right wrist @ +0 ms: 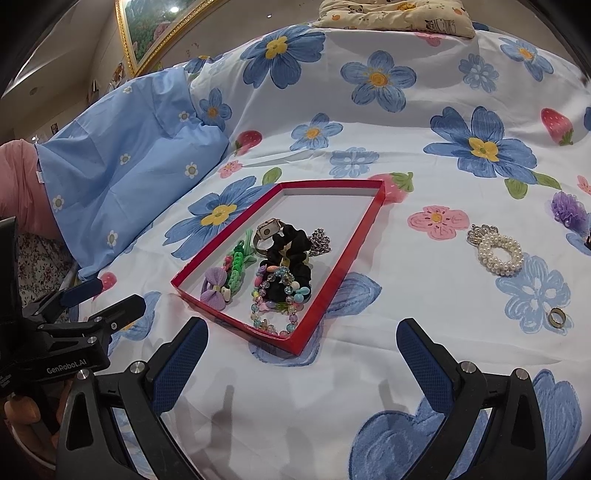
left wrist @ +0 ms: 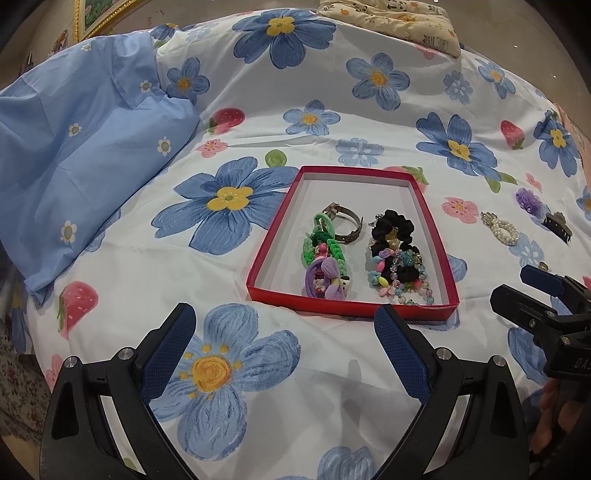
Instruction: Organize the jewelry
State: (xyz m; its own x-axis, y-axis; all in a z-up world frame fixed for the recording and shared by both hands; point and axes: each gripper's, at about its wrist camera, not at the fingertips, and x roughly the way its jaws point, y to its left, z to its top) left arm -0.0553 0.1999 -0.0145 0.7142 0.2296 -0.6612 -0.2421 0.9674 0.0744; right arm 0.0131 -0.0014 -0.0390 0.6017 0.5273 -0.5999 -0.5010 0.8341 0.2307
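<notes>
A blue pillowcase with small white daisies [left wrist: 92, 147] lies bunched along the left edge of the flowered bedspread [left wrist: 332, 110], and a cream printed cushion [left wrist: 399, 22] rests at the far edge.

The left gripper [left wrist: 284, 350] hovers over the near part of the bedspread, just short of the red box, its blue-padded fingers [left wrist: 170, 354] spread wide apart with nothing between them.

The shallow red box [left wrist: 273, 221] sits near the middle of the bedspread. In its left half lie a green braided hair tie [left wrist: 314, 243], a purple bow clip [left wrist: 328, 280] at the near wall, and a metal-banded watch [right wrist: 266, 230] farther back. In its right half a black scrunchie [left wrist: 391, 229] lies under a strand of pastel beads [left wrist: 402, 280] that reaches the near right corner; a silver chain [right wrist: 319, 240] shows just beside the scrunchie in the right wrist view.

The right gripper [right wrist: 303, 362] hangs low over the near edge of the bedspread, to the right of the box's near corner, its fingers [right wrist: 424, 365] likewise wide apart and empty.

To the right of the box, loose on the bedspread, are a pearl bracelet [right wrist: 496, 247] with a silver ornament, a gold ring [right wrist: 555, 316] nearer the front, a purple ruffled hair piece [right wrist: 569, 208] toward the right edge, and a dark claw clip [left wrist: 557, 225] beside it.
</notes>
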